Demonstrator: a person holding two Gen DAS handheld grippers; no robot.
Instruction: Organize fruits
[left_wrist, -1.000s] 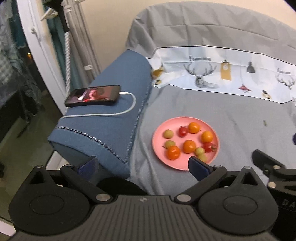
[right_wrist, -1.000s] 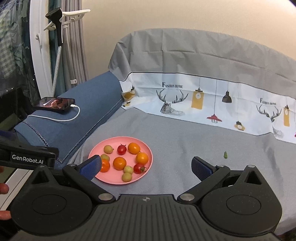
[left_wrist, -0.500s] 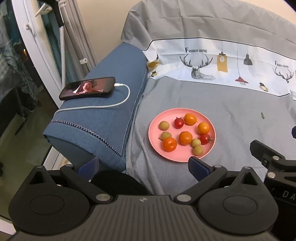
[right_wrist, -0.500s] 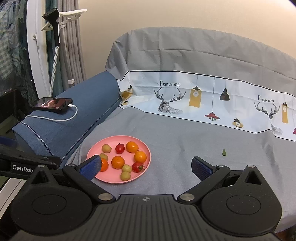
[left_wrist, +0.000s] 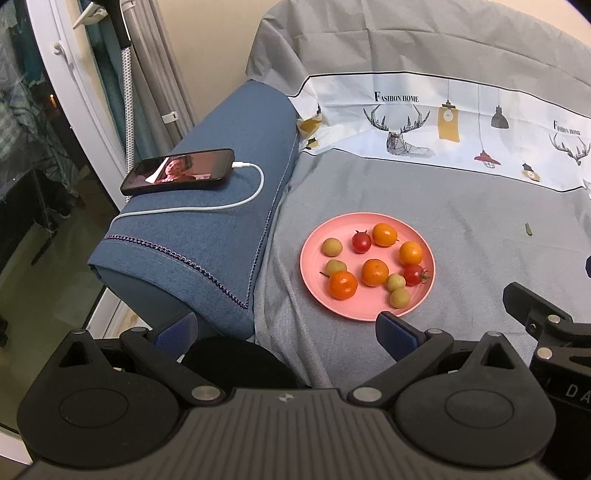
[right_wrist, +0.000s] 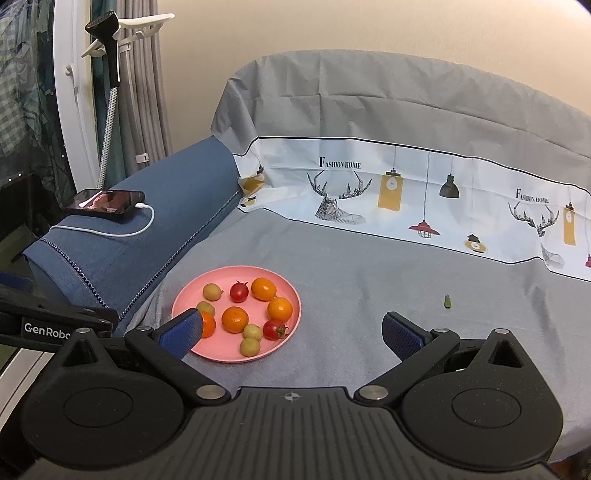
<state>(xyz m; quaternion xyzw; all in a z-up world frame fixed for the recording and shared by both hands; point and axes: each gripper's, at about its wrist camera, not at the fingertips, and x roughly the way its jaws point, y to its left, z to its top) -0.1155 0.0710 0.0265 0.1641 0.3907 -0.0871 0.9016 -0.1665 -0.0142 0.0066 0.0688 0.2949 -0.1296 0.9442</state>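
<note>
Right gripper (right_wrist: 291, 332): lower frame, jaws spread wide, nothing between them. Pink plate (right_wrist: 184, 301): left of centre, on grey sheet (right_wrist: 369, 273); holds four orange fruits, two red tomatoes, four yellow-green fruits. Green scrap (right_wrist: 447, 301): centre right, on sheet. Phone (right_wrist: 103, 203): upper left, on blue armrest (right_wrist: 155, 221), white cable (right_wrist: 122, 232) attached.

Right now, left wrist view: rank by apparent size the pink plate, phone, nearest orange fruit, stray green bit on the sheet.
1. pink plate
2. phone, though it lies farther off, so its true size is unsure
3. nearest orange fruit
4. green bit
</note>
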